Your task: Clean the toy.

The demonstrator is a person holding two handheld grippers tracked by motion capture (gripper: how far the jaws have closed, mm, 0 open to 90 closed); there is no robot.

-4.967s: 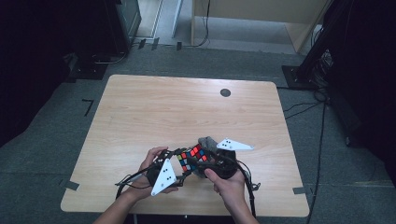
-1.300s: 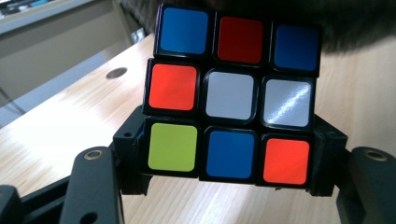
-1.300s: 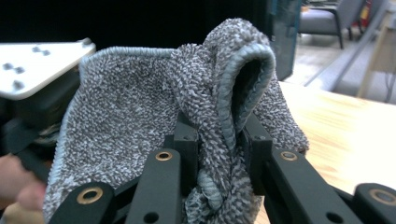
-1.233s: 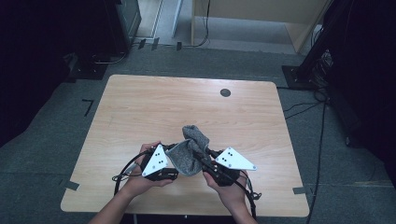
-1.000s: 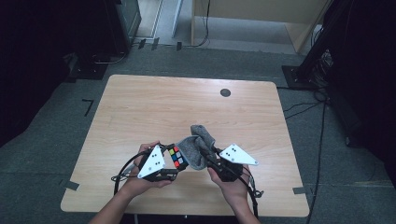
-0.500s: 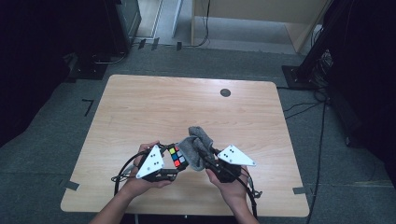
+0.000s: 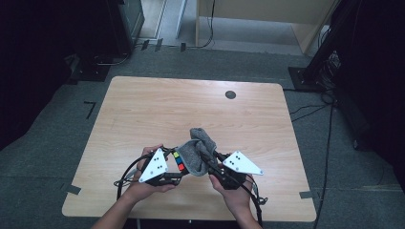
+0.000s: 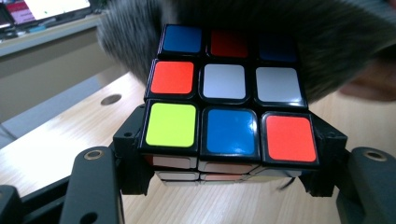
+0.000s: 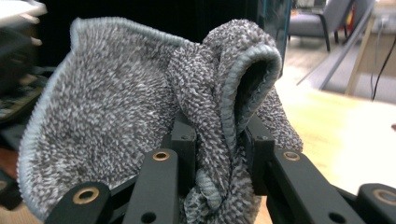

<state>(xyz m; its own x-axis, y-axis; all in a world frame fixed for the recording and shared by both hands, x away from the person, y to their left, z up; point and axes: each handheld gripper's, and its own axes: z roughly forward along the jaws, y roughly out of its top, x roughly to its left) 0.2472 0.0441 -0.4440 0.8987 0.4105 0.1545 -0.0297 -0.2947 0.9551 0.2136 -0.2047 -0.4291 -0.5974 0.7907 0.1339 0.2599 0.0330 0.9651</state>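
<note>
A colourful puzzle cube point(image 8: 226, 107) sits clamped between the black jaws of my left gripper point(image 8: 226, 163), low over the table's front edge; in the high view the cube point(image 7: 178, 161) peeks out beside the cloth. My right gripper point(image 9: 217, 149) is shut on a bunched fold of a grey terry cloth point(image 9: 140, 107). That cloth point(image 7: 197, 156) lies draped against the cube's far side, and it covers the cube's top edge point(image 8: 280, 42) in the left gripper view. Both grippers point(image 7: 168, 168) point(image 7: 213, 168) face each other, held by a person's hands.
The light wooden table point(image 7: 191, 109) stretches away behind the hands, with a round dark grommet point(image 7: 230, 94) near its far edge. Cables trail from both grippers toward the table's front. Dark equipment racks and a wooden cabinet stand on the floor beyond.
Five seconds ago the cube was between both hands with no cloth over it. Within the last second the cloth slid slightly across the cube; both hands stayed almost in place.
</note>
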